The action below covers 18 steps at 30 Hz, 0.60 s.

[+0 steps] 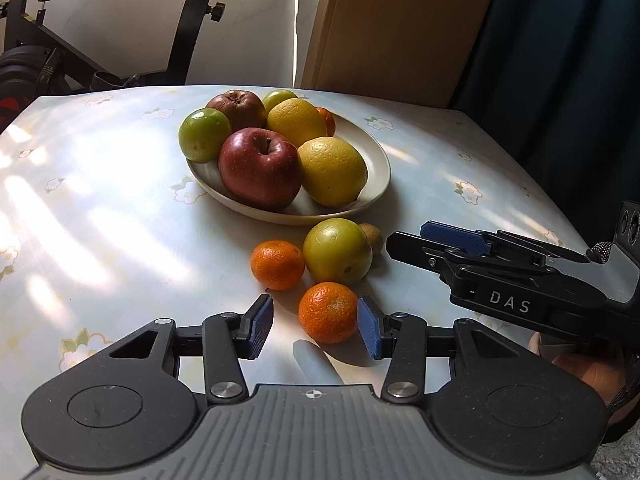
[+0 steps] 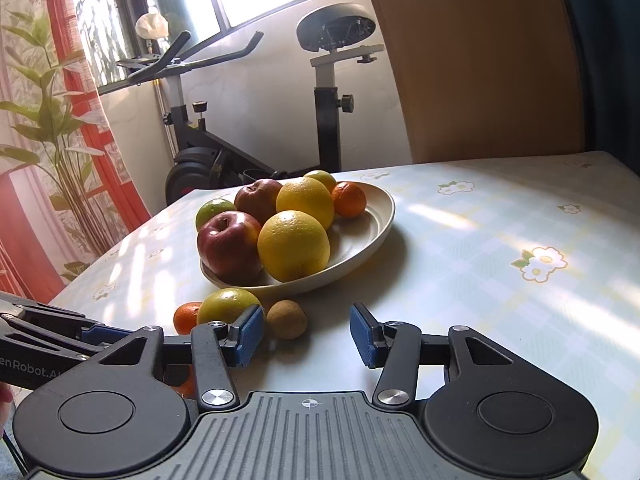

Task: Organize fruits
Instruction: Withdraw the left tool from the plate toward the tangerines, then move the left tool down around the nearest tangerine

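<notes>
Left wrist view: the left gripper [image 1: 316, 322] hangs low over the table [image 1: 100, 216] with its jaws apart, and a small orange mandarin [image 1: 328, 312] sits between its blue pads [image 1: 260, 326]. The right-hand pad appears to lie just against the fruit's side, though the fisheye angle makes real contact hard to judge; the left-hand pad stands clear of it. Just beyond that fruit lie a second mandarin [image 1: 277, 264] and a green apple [image 1: 337, 250], side by side and touching or nearly so, with a brown kiwi [image 1: 372, 236] tucked behind the apple. Farther back stands the cream plate [image 1: 376, 148], holding two red apples, green apples, two yellow citrus fruits and a mandarin at the far rim.

From the right wrist camera, the right gripper [image 2: 307, 334] also has its jaws apart and nothing between them. The kiwi [image 2: 287, 319] rests on the table just ahead of its left pad [image 2: 250, 334], slightly left of the gap. The green apple [image 2: 228, 306] shows behind that pad, and the plate [image 2: 380, 216] lies beyond. The left gripper's black body [image 2: 44, 340] enters from the left edge.
</notes>
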Each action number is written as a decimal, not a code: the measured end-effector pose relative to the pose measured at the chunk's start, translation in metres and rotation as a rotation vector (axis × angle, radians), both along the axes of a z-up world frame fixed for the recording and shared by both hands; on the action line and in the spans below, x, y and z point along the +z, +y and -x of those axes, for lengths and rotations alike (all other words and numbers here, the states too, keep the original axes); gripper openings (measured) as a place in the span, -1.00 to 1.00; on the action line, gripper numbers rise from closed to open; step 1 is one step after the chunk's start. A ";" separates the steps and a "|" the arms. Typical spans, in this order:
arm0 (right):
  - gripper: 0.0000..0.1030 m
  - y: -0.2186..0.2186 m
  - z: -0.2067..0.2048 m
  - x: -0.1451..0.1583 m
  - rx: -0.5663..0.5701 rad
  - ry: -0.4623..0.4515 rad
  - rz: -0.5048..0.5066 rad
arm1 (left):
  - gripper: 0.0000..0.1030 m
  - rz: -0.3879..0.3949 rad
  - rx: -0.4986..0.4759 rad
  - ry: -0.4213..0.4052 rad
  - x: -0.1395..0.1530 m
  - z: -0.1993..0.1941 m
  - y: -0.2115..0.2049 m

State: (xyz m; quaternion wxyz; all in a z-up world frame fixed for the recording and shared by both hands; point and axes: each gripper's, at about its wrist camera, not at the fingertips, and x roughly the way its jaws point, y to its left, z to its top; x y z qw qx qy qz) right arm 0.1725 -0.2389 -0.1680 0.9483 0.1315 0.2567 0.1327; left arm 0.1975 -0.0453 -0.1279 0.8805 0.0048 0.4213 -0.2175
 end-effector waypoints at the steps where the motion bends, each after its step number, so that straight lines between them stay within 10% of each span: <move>1: -0.12 0.000 0.000 0.000 0.001 -0.001 -0.002 | -0.07 -0.003 -0.003 0.004 -0.002 0.000 -0.002; 18: -0.12 -0.001 -0.001 -0.001 0.000 0.018 -0.006 | -0.25 -0.003 -0.028 0.046 -0.017 -0.005 -0.009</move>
